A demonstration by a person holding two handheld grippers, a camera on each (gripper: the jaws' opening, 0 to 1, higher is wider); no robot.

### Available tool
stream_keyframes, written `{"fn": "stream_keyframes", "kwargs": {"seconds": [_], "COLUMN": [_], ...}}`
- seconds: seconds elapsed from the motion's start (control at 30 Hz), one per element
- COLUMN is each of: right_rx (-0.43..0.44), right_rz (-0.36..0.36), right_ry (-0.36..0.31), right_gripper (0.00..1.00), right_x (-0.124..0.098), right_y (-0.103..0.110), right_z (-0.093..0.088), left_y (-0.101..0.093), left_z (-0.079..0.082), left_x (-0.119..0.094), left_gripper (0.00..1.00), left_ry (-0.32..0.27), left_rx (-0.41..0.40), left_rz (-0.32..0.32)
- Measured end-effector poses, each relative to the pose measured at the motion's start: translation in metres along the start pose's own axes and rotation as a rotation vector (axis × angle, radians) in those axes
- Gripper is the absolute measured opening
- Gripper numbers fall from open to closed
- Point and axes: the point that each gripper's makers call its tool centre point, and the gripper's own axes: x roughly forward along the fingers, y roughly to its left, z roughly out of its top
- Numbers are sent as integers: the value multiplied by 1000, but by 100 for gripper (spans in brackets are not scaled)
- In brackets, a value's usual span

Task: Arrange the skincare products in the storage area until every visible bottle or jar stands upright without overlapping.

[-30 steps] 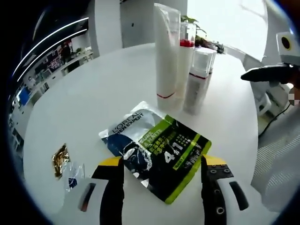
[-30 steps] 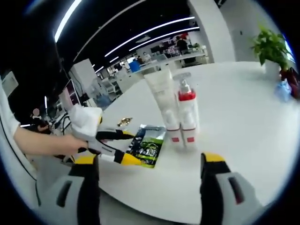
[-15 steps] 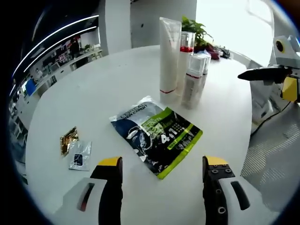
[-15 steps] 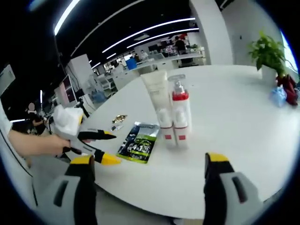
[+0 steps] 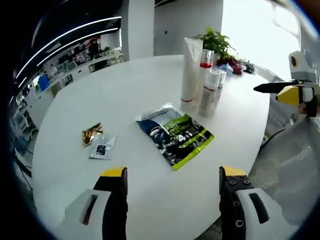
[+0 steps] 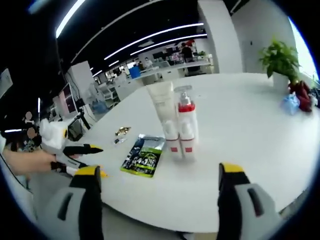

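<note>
Round white bench (image 5: 125,95). Tall white tube (image 5: 190,70), red-collared pump bottle (image 5: 205,67) and smaller red-banded bottles (image 5: 211,92) stand upright, clustered touching, toward far side. Green-and-blue sachet pack (image 5: 175,135) lies flat just beside cluster. Gold sachet (image 5: 92,134) and clear sachet (image 5: 102,147) lie apart, leftward. Left tongs (image 5: 172,200) spread, nothing between. Right tongs (image 6: 157,200) spread, nothing between. Potted plant (image 6: 280,62) at far edge.

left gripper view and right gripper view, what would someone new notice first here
A tight cluster of upright white skincare bottles, one with a red collar, stands toward the far side of the round white table. In front of them a dark blue and green pouch lies flat, with two small sachets off to its left. The left gripper and right gripper are open, off the table.
</note>
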Motion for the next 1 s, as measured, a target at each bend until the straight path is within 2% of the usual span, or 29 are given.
{"fn": "stream_keyframes", "kwargs": {"seconds": [0.13, 0.3, 0.4, 0.47, 0.63, 0.83, 1.0], "right_rx": [8, 4, -1, 0, -22, -14, -26], "right_rz": [2, 5, 7, 9, 4, 3, 8], "right_ry": [7, 7, 10, 7, -23, -22, -12], "right_gripper": [100, 100, 100, 100, 99, 98, 98], "right_x": [0, -2, -4, -4, -6, -6, -5], "right_y": [2, 4, 5, 6, 5, 5, 7], "right_z": [-2, -2, -4, -4, -1, -2, -4], "left_y": [6, 13, 14, 15, 17, 21, 23], "left_z": [-4, -5, 0, 2, 3, 1, 3], "left_x": [-15, -30, -41, -47, -60, -67, -67], "left_gripper": [75, 77, 82, 86, 90, 96, 97], "left_ry": [-13, -34, -83, -102, -138, -151, -150], "left_rx": [-25, -66, -102, -112, -142, -179, -174], "left_rz": [47, 75, 89, 98, 122, 139, 152]}}
